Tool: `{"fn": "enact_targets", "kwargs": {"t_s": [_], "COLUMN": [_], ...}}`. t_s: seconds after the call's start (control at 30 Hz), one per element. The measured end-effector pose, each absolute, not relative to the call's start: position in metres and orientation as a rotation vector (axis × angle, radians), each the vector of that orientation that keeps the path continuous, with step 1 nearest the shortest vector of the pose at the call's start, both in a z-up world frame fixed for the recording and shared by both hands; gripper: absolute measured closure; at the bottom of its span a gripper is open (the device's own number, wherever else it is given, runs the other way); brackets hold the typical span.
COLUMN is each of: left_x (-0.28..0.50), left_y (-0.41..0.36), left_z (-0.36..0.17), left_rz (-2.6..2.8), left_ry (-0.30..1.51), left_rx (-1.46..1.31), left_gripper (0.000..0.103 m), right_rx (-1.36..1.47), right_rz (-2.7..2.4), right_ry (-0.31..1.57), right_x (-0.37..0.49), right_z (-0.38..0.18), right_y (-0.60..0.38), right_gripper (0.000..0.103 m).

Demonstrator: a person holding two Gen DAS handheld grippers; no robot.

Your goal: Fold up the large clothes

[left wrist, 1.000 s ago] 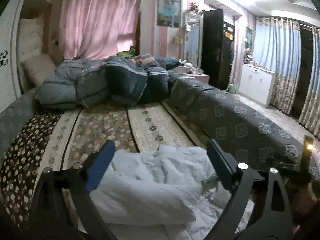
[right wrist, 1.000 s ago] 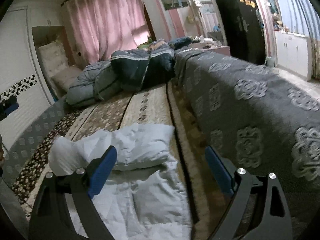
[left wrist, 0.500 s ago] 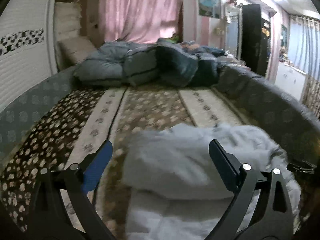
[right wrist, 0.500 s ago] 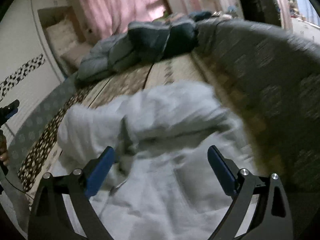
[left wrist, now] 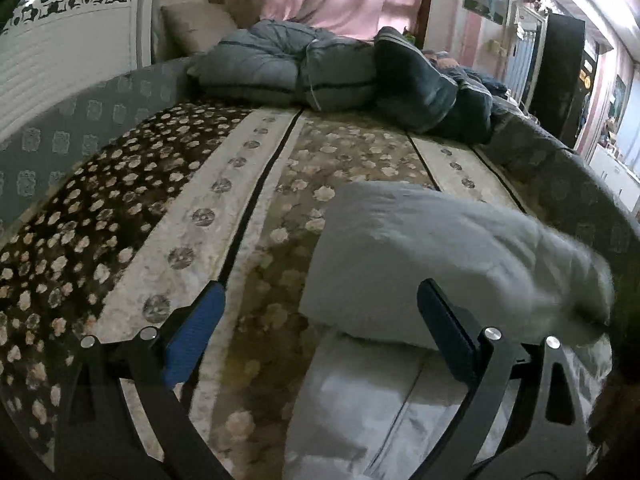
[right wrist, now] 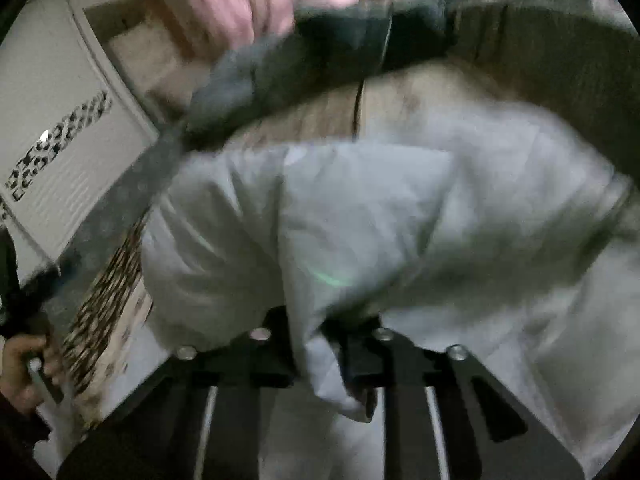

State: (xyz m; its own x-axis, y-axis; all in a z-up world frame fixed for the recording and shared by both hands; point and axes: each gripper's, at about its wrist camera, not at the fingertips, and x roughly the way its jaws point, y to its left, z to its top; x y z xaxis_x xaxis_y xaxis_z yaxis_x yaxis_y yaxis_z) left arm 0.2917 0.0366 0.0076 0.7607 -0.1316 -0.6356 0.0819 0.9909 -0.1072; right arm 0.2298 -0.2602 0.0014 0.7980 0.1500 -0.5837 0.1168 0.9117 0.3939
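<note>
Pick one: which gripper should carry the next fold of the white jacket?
Right. The right gripper is shut on a fold of the white jacket, cloth pinched between its fingers. The left gripper is open and holds nothing, with the jacket lying ahead of its right finger on the bed cover.

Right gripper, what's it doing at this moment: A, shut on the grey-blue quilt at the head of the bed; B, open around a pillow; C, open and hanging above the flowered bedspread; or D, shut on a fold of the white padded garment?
D: in the right wrist view the right gripper has its jaws drawn close together with a fold of the white padded garment pinched between them.
</note>
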Motion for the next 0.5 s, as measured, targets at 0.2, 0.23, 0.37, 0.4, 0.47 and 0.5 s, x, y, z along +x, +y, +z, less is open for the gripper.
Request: {"fn": "enact_targets", "kwargs": {"t_s": [0.2, 0.23, 0.37, 0.4, 0.47, 0.5], "left_x": [0.31, 0.314, 0.332, 0.336, 0.343, 0.349], "left_y": [-0.004, -0.012, -0.054, -0.066, -0.083, -0.093], "left_z": [0.026, 0.026, 0.016, 0.015, 0.014, 0.013], "left_rz": [-0.179, -0.19, -0.224, -0.236, -0.25, -0.259], "left_ry": [0.638, 0.638, 0.661, 0.665, 0.664, 0.667], "left_rx": [-0.126, -0.131, -0.121, -0.116, -0.095, -0.076], "left_gripper": [0.005, 0.005, 0.005, 0.005, 0.005, 0.005], "right_rx": [0.337, 0.3, 0.197, 0.228, 0.297, 0.287], "right_rz": [-0.222, -0.26, -0.42, -0.438, -0.426, -0.396], "right_ry": [0.658, 0.735, 0.801, 0.748, 0.606, 0.582], "right_x": [0.232, 0.24, 0.242, 0.236, 0.228, 0.232], "right_z": [0.035, 0.023, 0.014, 0.022, 0.04, 0.045], "right_y": [-0.346, -0.352, -0.364, -0.367, -0.364, -0.355], "right_gripper": [0.087, 0.077, 0.035, 0.024, 0.012, 0.008]}}
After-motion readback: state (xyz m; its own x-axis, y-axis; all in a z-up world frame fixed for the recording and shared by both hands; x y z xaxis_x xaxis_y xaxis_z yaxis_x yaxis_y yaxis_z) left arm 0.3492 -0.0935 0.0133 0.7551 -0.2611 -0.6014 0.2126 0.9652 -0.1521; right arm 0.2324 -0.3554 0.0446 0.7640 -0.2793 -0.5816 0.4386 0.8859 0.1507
